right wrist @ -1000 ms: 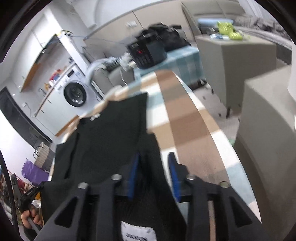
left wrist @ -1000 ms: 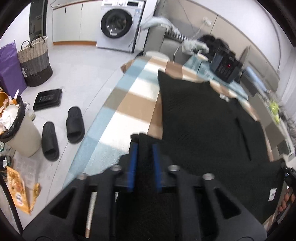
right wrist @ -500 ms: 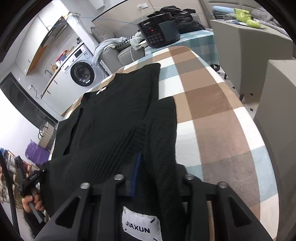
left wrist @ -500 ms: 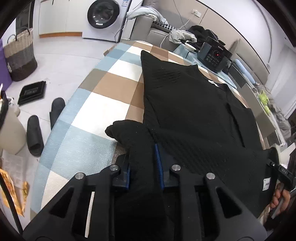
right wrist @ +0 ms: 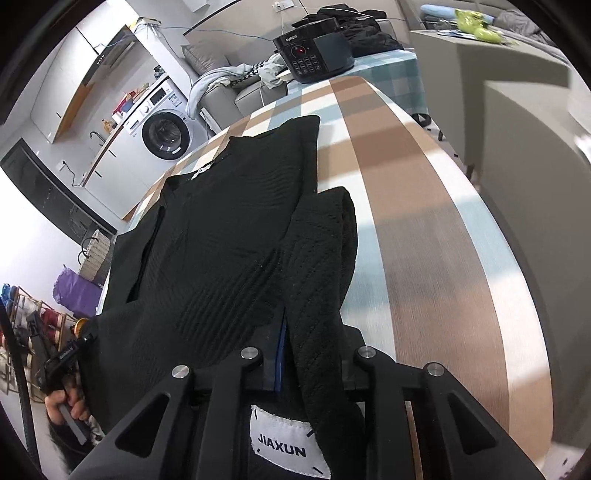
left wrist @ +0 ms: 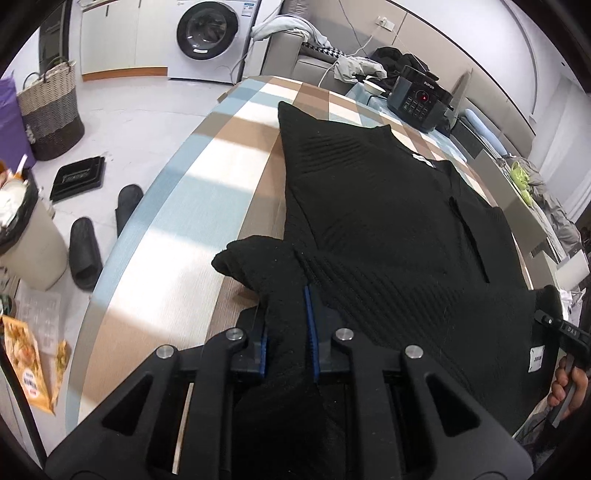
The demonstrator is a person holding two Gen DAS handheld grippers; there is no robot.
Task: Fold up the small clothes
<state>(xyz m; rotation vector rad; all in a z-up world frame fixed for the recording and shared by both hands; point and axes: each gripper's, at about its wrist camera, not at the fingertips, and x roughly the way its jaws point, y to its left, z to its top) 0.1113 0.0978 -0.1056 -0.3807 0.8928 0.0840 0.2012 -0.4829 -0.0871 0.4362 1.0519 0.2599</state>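
A black knit sweater (left wrist: pixel 388 221) lies flat on the checked table (left wrist: pixel 207 177), collar at the far end. My left gripper (left wrist: pixel 286 314) is shut on a bunched fold of its near left edge, and the fabric spills over the blue pads (left wrist: pixel 309 332). In the right wrist view the same sweater (right wrist: pixel 221 240) stretches away. My right gripper (right wrist: pixel 314 332) has its jaws closing on the near right edge, pads pressing the knit, with a white JIAXUN label (right wrist: pixel 284 439) hanging just below. Each view shows the person's other hand (left wrist: pixel 569 384) (right wrist: pixel 62 402) at the hem's far corner.
A black rice cooker (left wrist: pixel 419 98) (right wrist: pixel 314 51) stands at the table's far end. On the floor to the left are slippers (left wrist: pixel 85 254), a bin (left wrist: pixel 26 236), a woven basket (left wrist: pixel 48 110) and a washing machine (left wrist: pixel 210 35). A grey cabinet (right wrist: pixel 535 147) is right of the table.
Both grippers went from open around the sweater's near edge to shut on it. Both hands then moved forward over the table, bunching a fold ahead of each gripper.
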